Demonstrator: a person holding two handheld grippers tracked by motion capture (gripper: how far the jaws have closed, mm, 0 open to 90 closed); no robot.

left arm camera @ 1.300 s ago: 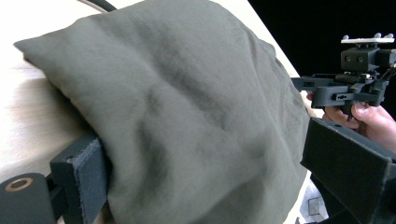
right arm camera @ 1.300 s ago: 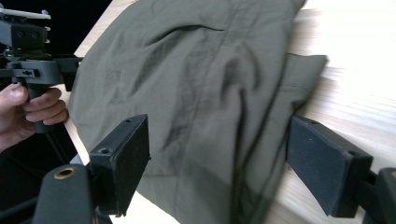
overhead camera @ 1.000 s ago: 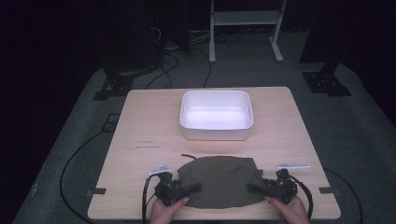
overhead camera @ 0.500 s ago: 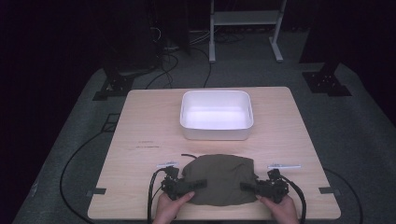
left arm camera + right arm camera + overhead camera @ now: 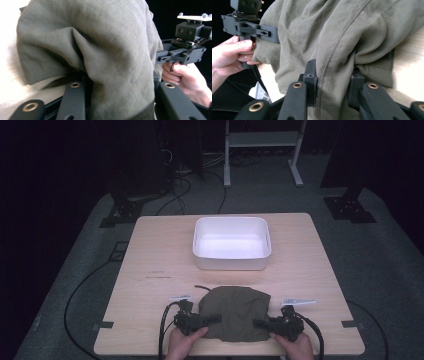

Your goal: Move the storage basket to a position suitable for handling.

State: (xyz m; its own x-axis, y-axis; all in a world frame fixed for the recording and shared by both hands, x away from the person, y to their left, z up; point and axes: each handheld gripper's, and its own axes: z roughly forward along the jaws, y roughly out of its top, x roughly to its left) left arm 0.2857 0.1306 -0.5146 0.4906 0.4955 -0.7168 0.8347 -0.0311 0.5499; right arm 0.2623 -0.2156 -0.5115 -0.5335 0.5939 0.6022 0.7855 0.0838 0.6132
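Note:
A crumpled olive-green cloth (image 5: 235,312) lies at the near edge of the wooden table (image 5: 150,250). My left gripper (image 5: 207,319) comes in at its left edge and my right gripper (image 5: 260,323) at its right edge, each held in a hand. In the left gripper view the jaws have just been closing, and a thick fold of cloth (image 5: 100,45) is bunched between them. In the right gripper view the jaws have also just been closing. Their pads (image 5: 312,72) pinch a seamed fold of cloth (image 5: 342,32).
An empty white rectangular bin (image 5: 232,242) stands beyond the cloth at the table's middle. Bare wood lies to its left and right. Cables trail from both grippers over the near edge. Dark floor, stands and a white frame surround the table.
Both grippers have slid inward onto the cloth's side edges and their jaws have closed on the fabric. The cloth is bunched narrower between them.

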